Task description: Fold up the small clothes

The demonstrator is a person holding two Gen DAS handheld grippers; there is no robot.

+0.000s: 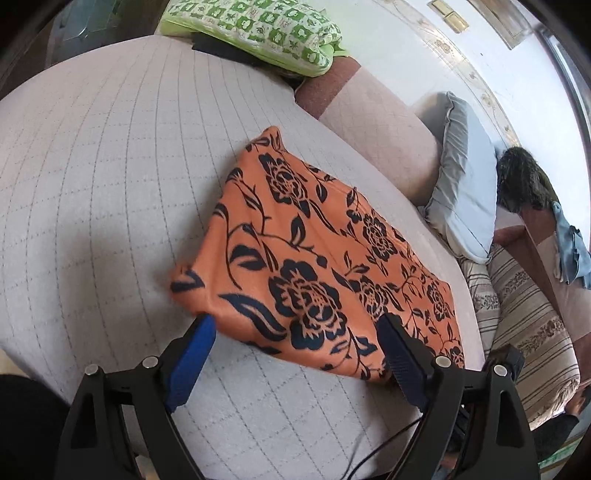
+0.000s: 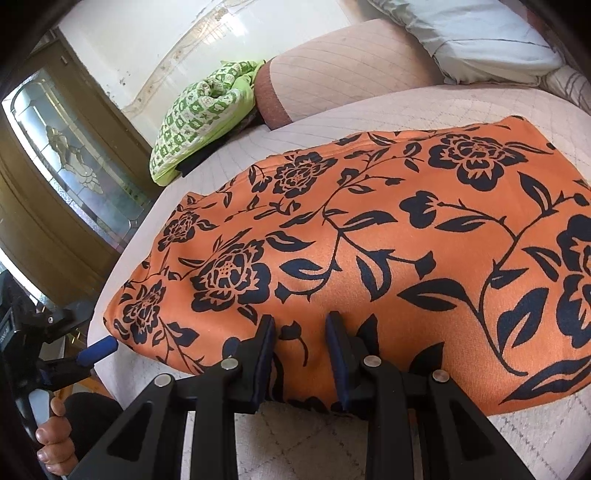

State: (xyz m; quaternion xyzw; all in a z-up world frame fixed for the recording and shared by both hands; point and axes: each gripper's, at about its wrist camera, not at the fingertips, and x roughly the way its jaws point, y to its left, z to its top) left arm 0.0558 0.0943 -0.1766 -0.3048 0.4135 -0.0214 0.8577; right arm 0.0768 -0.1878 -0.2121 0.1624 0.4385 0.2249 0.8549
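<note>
An orange garment with a dark blue flower print (image 1: 314,254) lies folded into a long rectangle on the quilted cushion (image 1: 110,184). My left gripper (image 1: 295,325) is open, its blue pads (image 1: 192,354) on either side of the garment's near edge. In the right wrist view the garment (image 2: 388,240) fills the middle. My right gripper (image 2: 301,325) is open, its fingers (image 2: 266,339) resting over the garment's near edge without closing on the cloth. The left gripper's blue tip (image 2: 98,350) shows at the garment's left corner.
A green patterned folded quilt (image 1: 266,33) lies at the cushion's far end. A grey pillow (image 1: 465,184) and a striped cushion (image 1: 528,332) sit to the right. A glass-panel door (image 2: 74,166) stands on the left in the right wrist view.
</note>
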